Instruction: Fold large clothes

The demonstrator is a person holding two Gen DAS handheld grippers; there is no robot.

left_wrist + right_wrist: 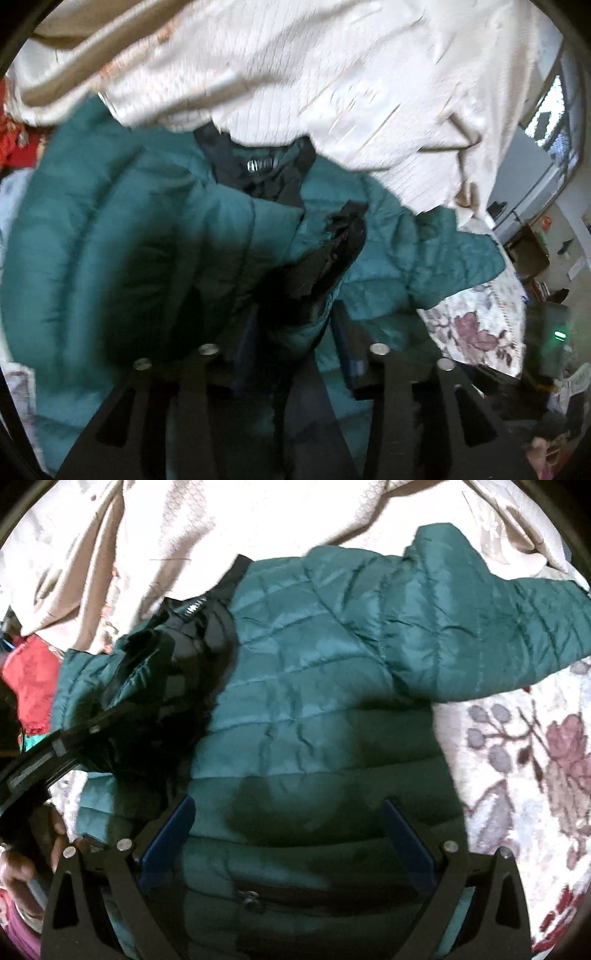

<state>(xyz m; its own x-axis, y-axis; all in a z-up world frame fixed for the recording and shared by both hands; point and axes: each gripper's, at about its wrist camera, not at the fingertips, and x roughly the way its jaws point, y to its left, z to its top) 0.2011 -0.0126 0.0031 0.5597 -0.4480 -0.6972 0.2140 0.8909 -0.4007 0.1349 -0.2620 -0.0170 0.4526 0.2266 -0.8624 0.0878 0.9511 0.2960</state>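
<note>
A teal quilted puffer jacket (314, 701) with black lining lies spread on a bed, collar and label (260, 164) toward the far side. One sleeve (480, 627) stretches out to the right. The other sleeve is folded in over the chest, and its black-lined cuff (325, 251) lies between the fingers of my left gripper (295, 317). The jaws stand partly apart, and the pads do not clearly press on the cloth. In the right wrist view the left gripper (125, 679) reaches in from the left. My right gripper (290, 834) hovers wide open over the jacket's lower body, near a zip pocket (255, 897).
A cream blanket (314, 74) is heaped beyond the collar. The floral bedspread (535, 775) shows to the right of the jacket. Red cloth (29, 679) lies at the left. A person's hand (22, 864) holds the left gripper. Furniture and a window (554, 122) stand at the far right.
</note>
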